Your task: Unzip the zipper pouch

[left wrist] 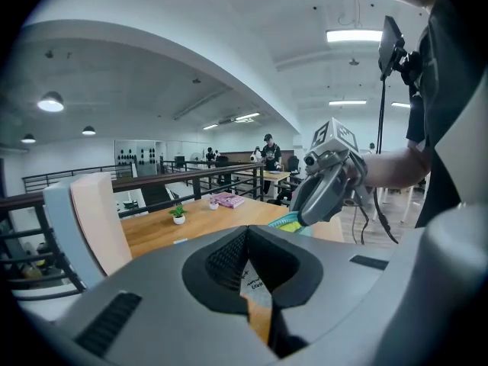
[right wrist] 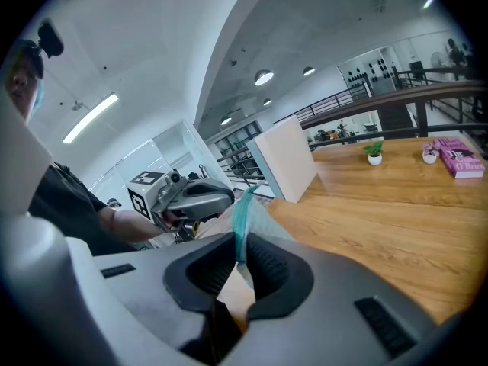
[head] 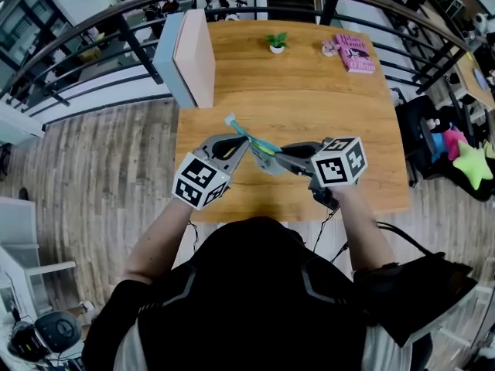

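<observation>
Above the near part of the wooden table [head: 309, 99] I hold the zipper pouch [head: 255, 141] in the air between both grippers. It is pale, with a teal zipper band and a yellow patch. My left gripper [head: 241, 144] is shut on its left side; in the left gripper view a pale printed piece of the pouch [left wrist: 255, 280] sits pinched in the closed jaws [left wrist: 248, 236]. My right gripper [head: 277, 158] is shut on the pouch's right end, and the teal band [right wrist: 244, 208] runs straight into its jaws [right wrist: 240, 239]. Whether either gripper holds the zipper pull is hidden.
A tall white and pink board [head: 189, 56] stands at the table's left edge. A small potted plant [head: 277, 43] and a pink book [head: 354, 52] sit at the far side. A black railing [head: 116, 22] runs behind, and a green star toy [head: 472, 165] lies off to the right.
</observation>
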Demonstrator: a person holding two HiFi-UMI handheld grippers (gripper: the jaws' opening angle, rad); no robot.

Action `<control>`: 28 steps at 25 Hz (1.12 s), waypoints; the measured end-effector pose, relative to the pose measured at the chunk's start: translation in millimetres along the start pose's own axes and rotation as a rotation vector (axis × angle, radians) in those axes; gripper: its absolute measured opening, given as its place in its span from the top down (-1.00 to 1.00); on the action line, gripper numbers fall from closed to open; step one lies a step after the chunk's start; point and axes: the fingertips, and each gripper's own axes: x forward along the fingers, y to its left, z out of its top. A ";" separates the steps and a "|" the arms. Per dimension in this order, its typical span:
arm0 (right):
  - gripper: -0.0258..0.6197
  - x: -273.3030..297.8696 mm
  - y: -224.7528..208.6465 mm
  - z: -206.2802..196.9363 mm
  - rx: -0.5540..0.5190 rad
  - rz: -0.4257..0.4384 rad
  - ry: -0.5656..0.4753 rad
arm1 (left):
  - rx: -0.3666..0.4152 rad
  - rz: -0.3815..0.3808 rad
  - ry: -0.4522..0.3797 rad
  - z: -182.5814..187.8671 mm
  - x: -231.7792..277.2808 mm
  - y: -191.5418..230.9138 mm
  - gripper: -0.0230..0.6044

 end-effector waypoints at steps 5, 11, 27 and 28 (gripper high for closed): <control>0.75 2.3 -3.2 2.4 -0.001 0.008 0.004 | -0.017 0.031 0.015 -5.0 -6.3 12.9 0.83; 0.75 6.3 -11.1 0.4 -0.015 0.018 0.026 | -0.031 0.083 0.046 -21.1 -3.2 19.2 0.83; 0.75 21.4 -40.4 0.2 -0.006 0.069 0.088 | -0.180 0.253 0.092 -56.6 -22.2 69.3 0.83; 0.75 23.2 -42.2 1.2 -0.007 0.069 0.087 | -0.185 0.260 0.097 -59.2 -21.8 70.7 0.83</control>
